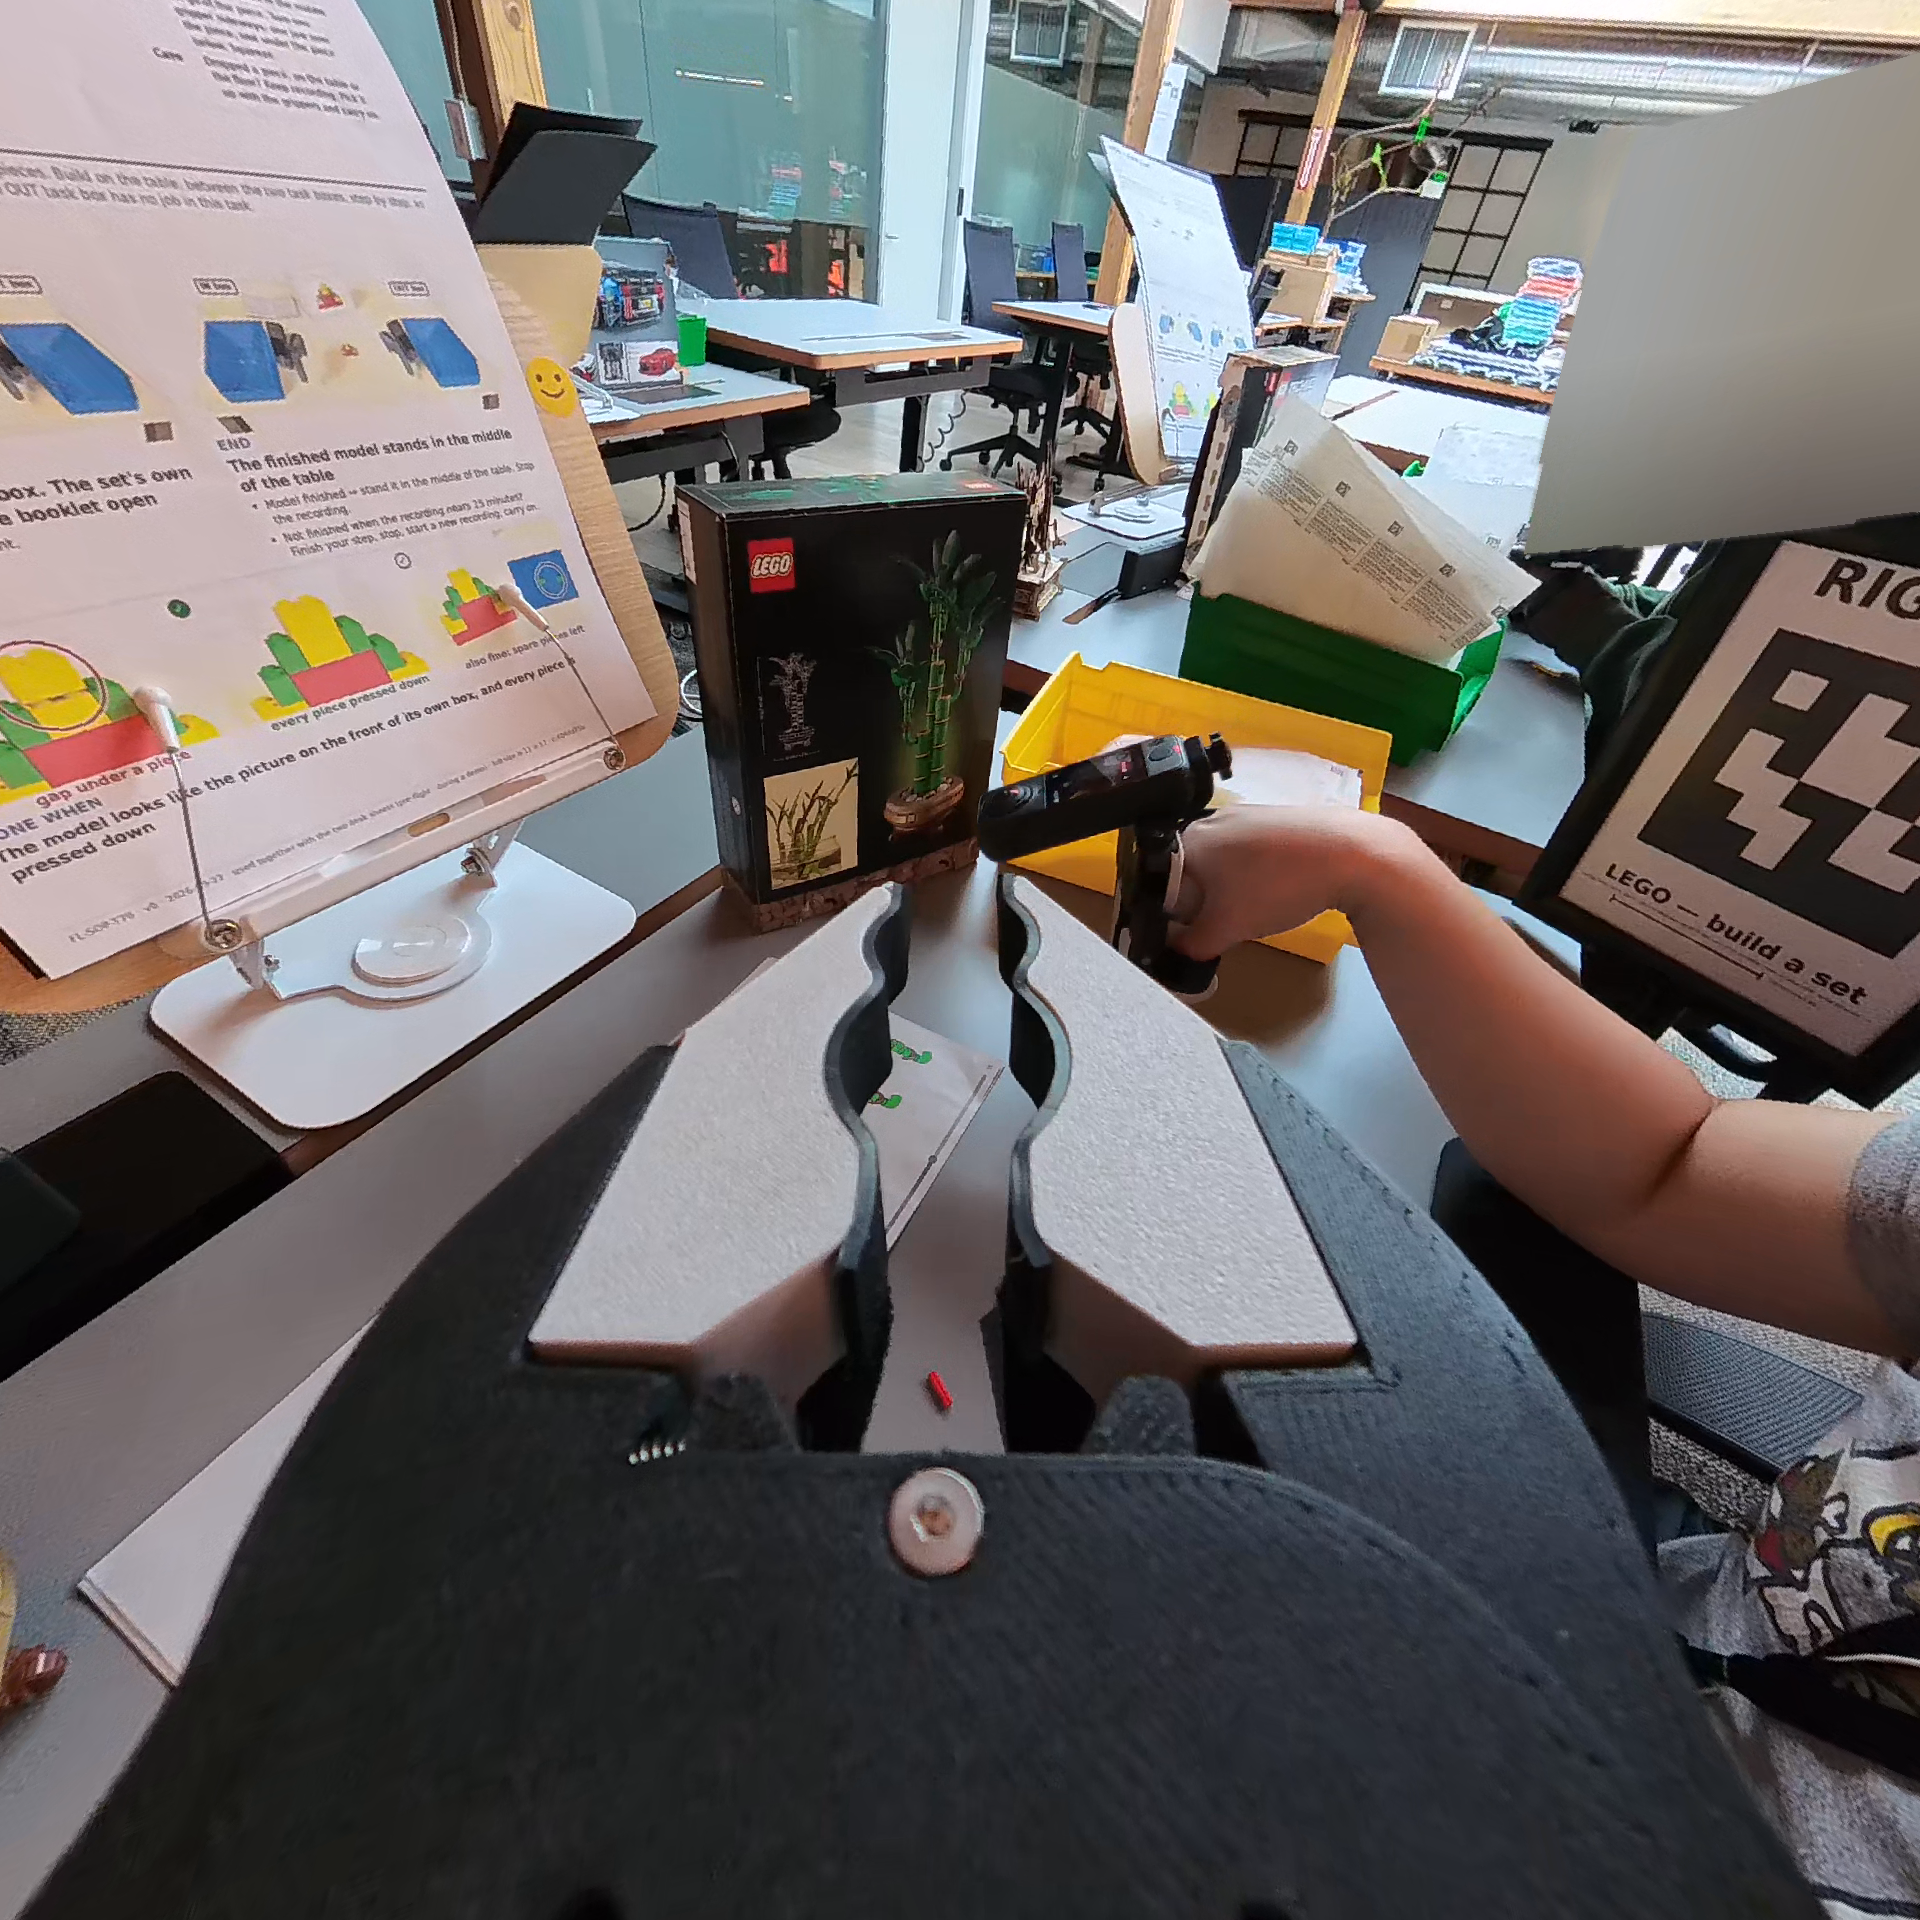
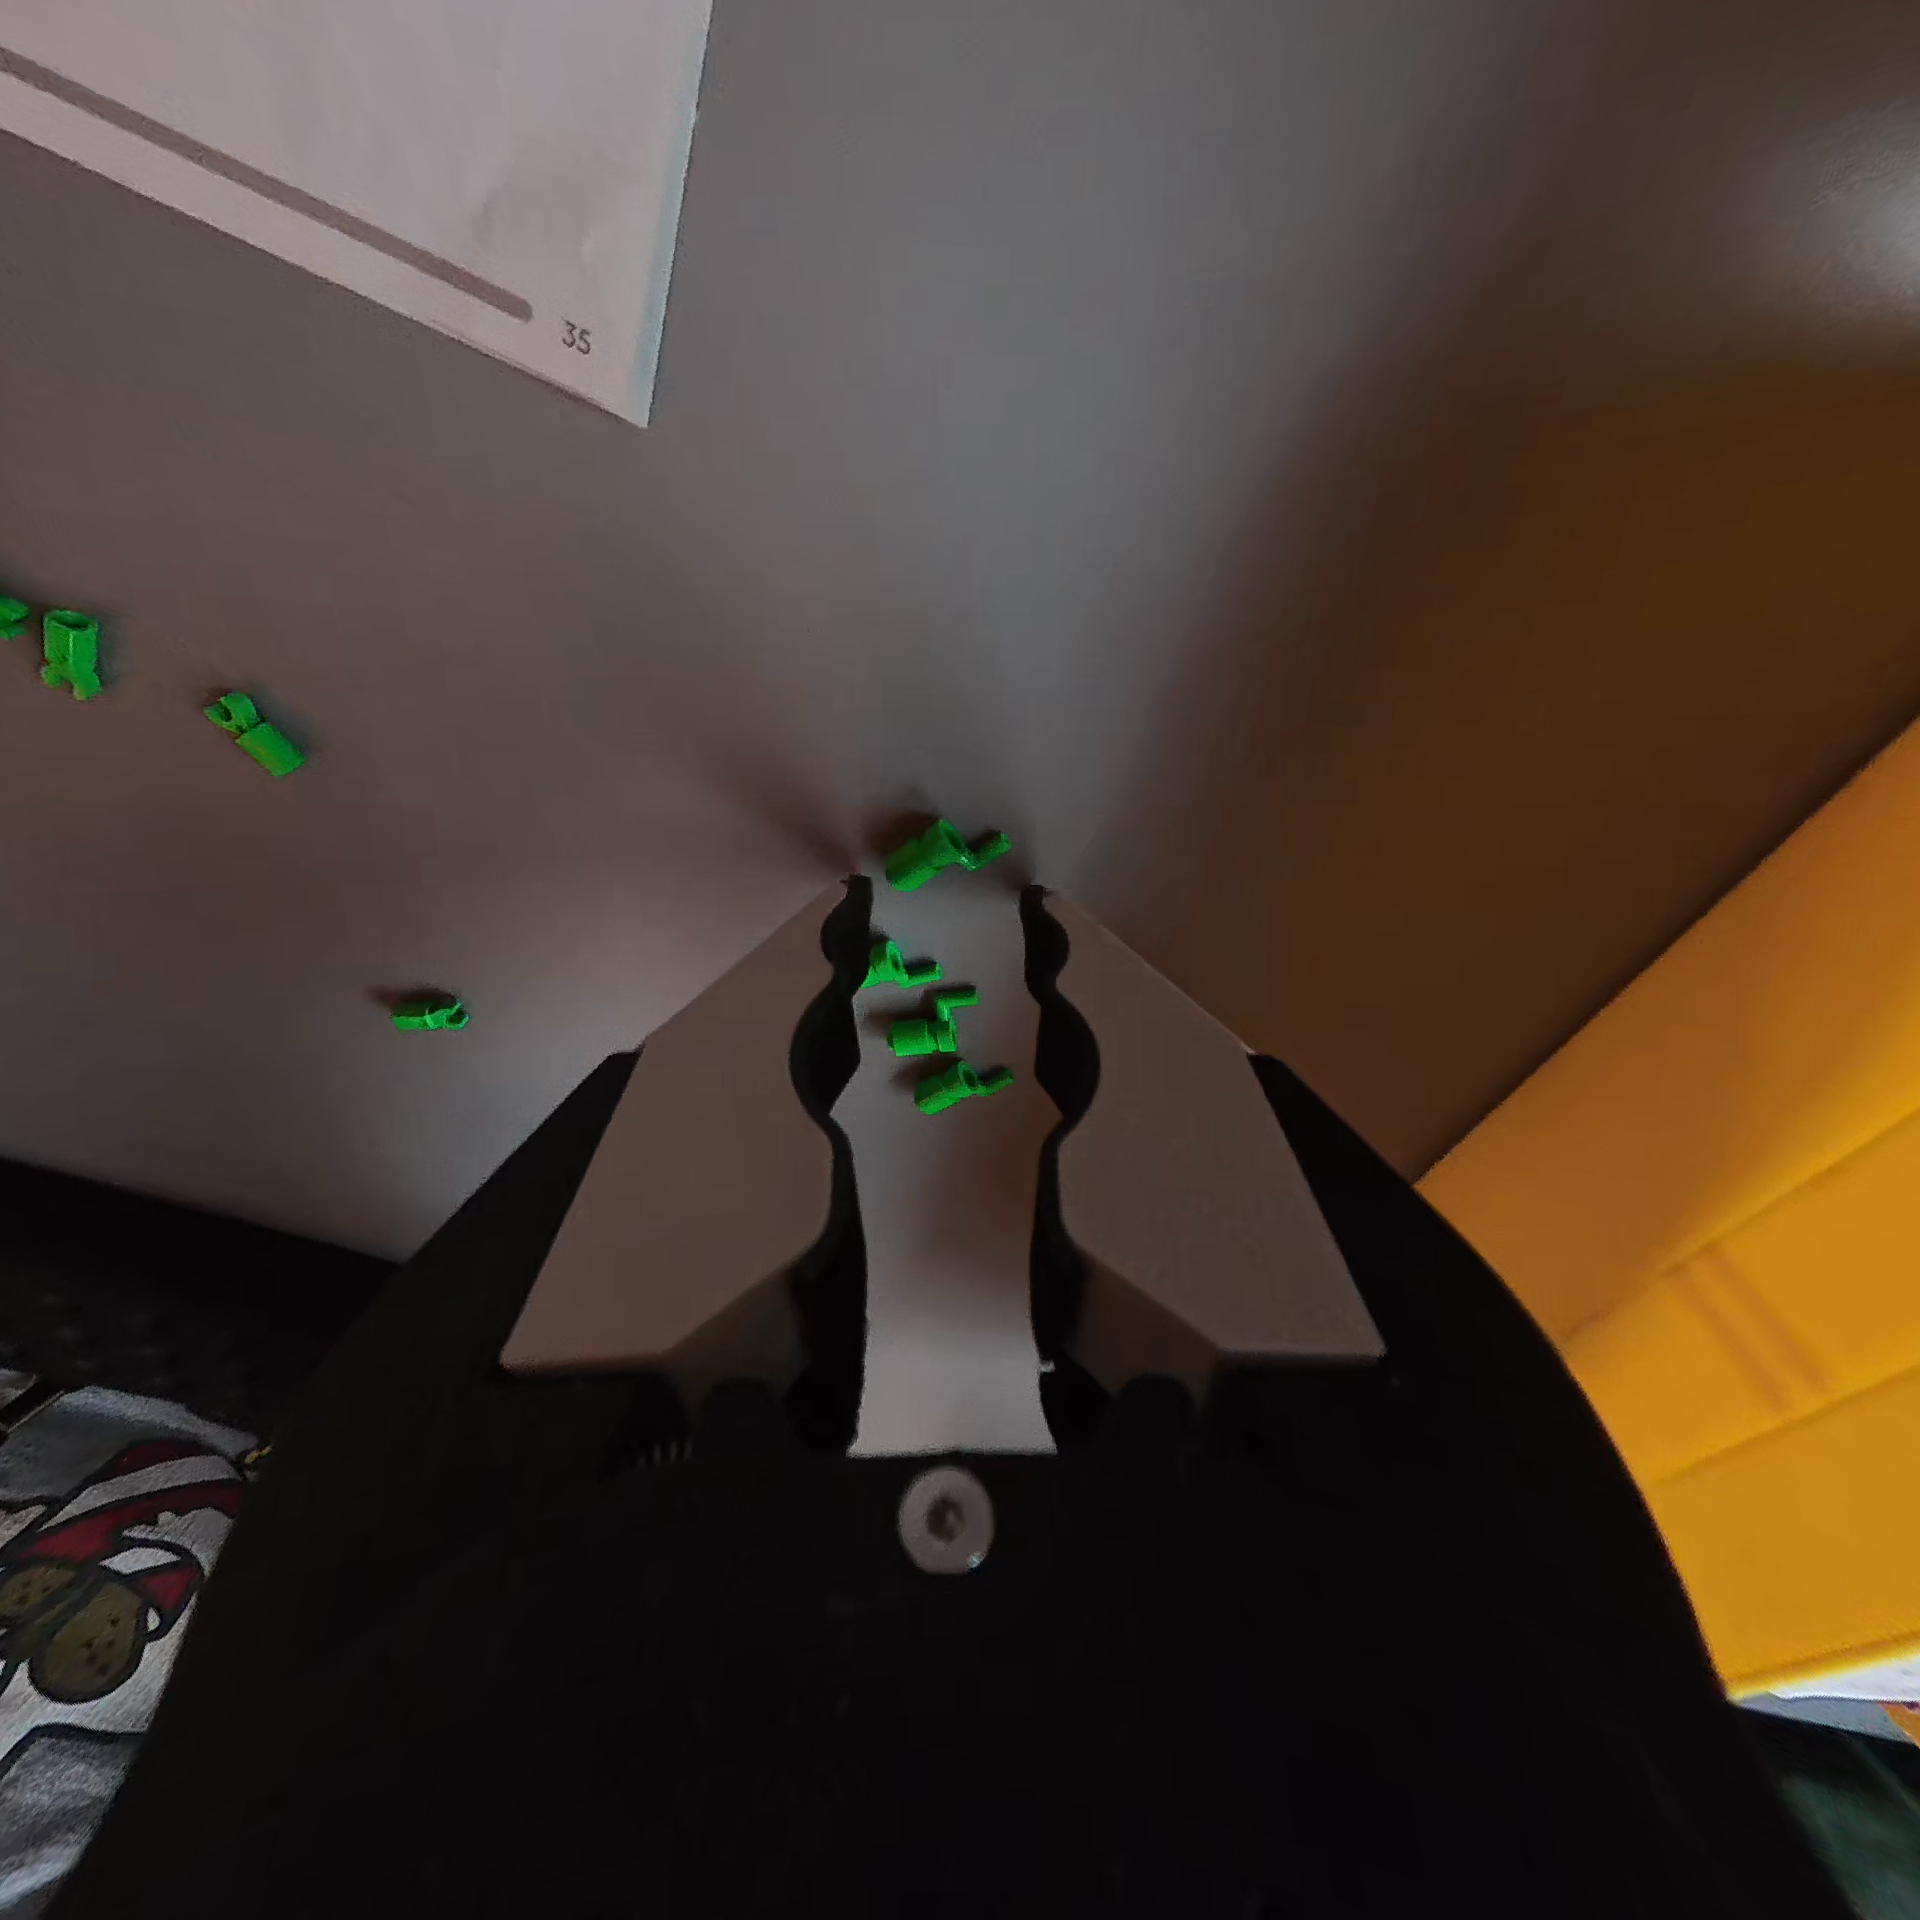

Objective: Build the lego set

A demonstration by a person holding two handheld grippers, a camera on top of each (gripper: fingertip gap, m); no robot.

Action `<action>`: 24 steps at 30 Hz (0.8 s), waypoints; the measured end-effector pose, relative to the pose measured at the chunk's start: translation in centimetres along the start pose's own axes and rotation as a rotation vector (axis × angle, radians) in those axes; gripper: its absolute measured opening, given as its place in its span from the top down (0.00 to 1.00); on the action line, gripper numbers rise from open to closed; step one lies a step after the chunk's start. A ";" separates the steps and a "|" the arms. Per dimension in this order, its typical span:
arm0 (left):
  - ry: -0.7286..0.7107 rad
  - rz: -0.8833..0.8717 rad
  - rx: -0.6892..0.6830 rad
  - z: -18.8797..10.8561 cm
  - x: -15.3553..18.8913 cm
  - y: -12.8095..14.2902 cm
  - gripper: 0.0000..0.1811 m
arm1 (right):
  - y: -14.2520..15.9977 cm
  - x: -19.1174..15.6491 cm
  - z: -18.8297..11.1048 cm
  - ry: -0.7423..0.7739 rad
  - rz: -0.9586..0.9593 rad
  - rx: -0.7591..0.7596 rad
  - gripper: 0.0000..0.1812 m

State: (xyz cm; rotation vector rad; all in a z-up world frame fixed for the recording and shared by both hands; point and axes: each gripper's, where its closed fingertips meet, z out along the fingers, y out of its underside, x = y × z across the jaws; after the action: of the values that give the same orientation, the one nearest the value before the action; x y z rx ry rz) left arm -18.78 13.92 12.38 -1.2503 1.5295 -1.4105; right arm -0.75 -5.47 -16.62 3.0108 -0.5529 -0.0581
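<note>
Both spread: right gripper over green pieces beside yellow bin, left gripper facing set box

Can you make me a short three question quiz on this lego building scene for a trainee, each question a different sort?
1. True or false: the right gripper is shut on a small bright green lego piece.
2. Multiple choice: what stands upright on the grey table beyond the left gripper? A) the black cardboard lego box with a bamboo picture B) a glass vase C) a blue bin
3. Fill in: the tiny piece lying on the table between the bases of the left gripper's fingers is ____ in colour.

Key: 1 false, its jaws are open over several loose green pieces; 2 A; 3 red.
</note>
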 end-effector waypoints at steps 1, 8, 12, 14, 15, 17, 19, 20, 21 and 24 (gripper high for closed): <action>0.000 0.001 -0.001 0.0 0.0 0.0 0.92 | 0.0 0.0 0.1 0.001 -0.003 -0.005 0.84; -0.003 0.006 -0.005 0.0 0.0 0.1 0.92 | -0.4 0.0 -0.1 -0.009 0.005 0.023 0.84; -0.007 0.008 -0.007 0.1 0.0 0.1 0.92 | -0.5 0.4 0.0 -0.008 0.014 0.024 0.84; -0.008 0.009 -0.009 0.1 0.0 0.1 0.92 | -0.4 0.5 0.1 -0.005 0.014 0.021 0.84; -0.009 0.009 -0.010 0.1 -0.1 0.1 0.92 | -0.5 0.6 0.1 -0.002 0.012 0.023 0.85; -0.011 0.009 -0.011 0.1 -0.1 0.2 0.92 | -0.4 0.7 0.1 -0.001 0.010 0.022 0.86; -0.012 0.009 -0.012 0.1 -0.2 0.2 0.92 | -0.4 0.9 0.1 0.005 0.006 0.021 0.87; -0.013 0.010 -0.013 0.1 -0.2 0.2 0.92 | -0.4 0.9 0.1 0.003 0.006 0.023 0.87; -0.013 0.010 -0.013 0.1 -0.2 0.2 0.92 | -0.4 1.0 0.1 0.002 0.007 0.024 0.88; -0.018 0.012 -0.016 0.2 -0.3 0.3 0.92 | -0.4 1.2 0.1 0.004 -0.001 0.026 0.91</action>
State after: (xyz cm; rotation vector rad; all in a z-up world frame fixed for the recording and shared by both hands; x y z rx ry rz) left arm -18.61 14.09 12.08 -1.2583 1.5372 -1.3785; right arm 0.47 -5.54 -16.75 3.0359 -0.5555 -0.0451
